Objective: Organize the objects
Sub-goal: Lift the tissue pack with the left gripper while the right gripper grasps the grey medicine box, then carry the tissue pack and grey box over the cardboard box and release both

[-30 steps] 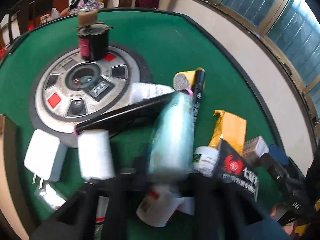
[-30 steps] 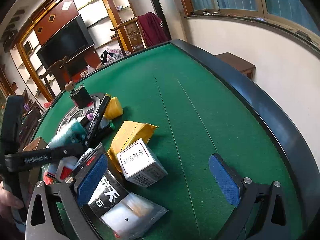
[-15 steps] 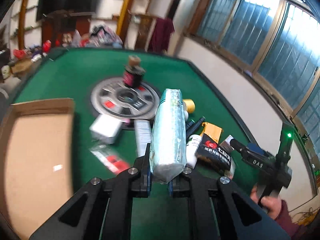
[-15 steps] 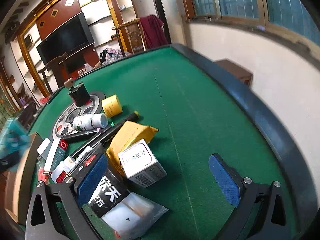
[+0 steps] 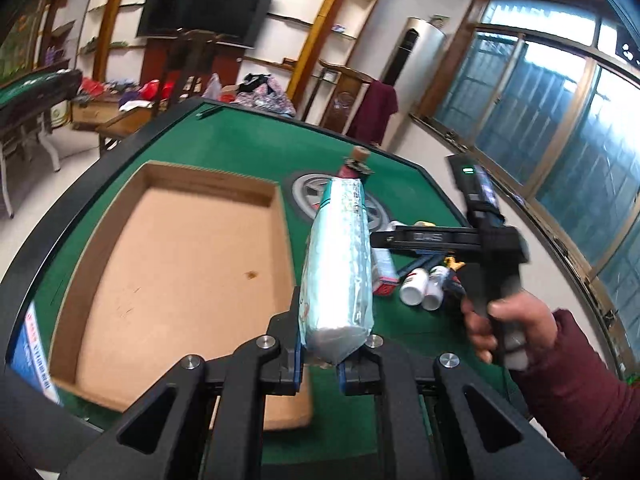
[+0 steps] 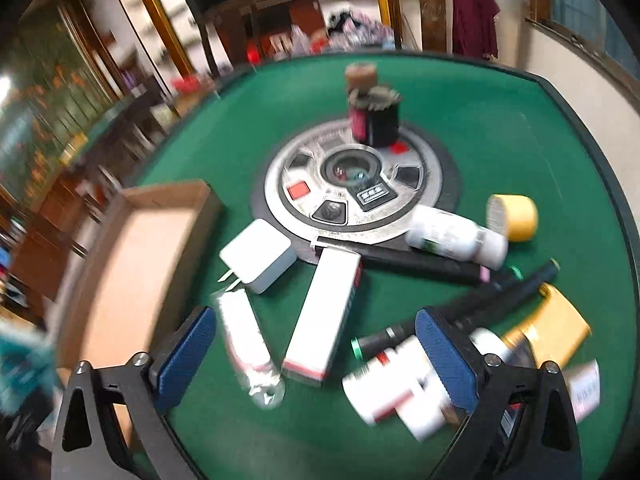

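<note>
My left gripper (image 5: 320,364) is shut on a pale teal foil packet (image 5: 338,264) and holds it in the air beside the right edge of an open cardboard box (image 5: 176,264). My right gripper (image 6: 316,350) is open and empty above a heap of small items: a white carton (image 6: 324,312), a foil sachet (image 6: 248,340), a white charger (image 6: 258,254), white bottles (image 6: 456,236), black pens (image 6: 416,262) and a yellow tape roll (image 6: 514,216). The right gripper body also shows in the left wrist view (image 5: 480,236), held over the heap.
The green felt table (image 6: 500,120) has a round metal centre panel (image 6: 352,188) with a black jar (image 6: 376,116) standing on it. A yellow pouch (image 6: 552,324) lies at the right. The box (image 6: 132,264) sits at the table's left side.
My left gripper has lifted the teal packet off the heap and carried it left, up beside the box. My right gripper has swung left, from the bare felt to over the heap.
</note>
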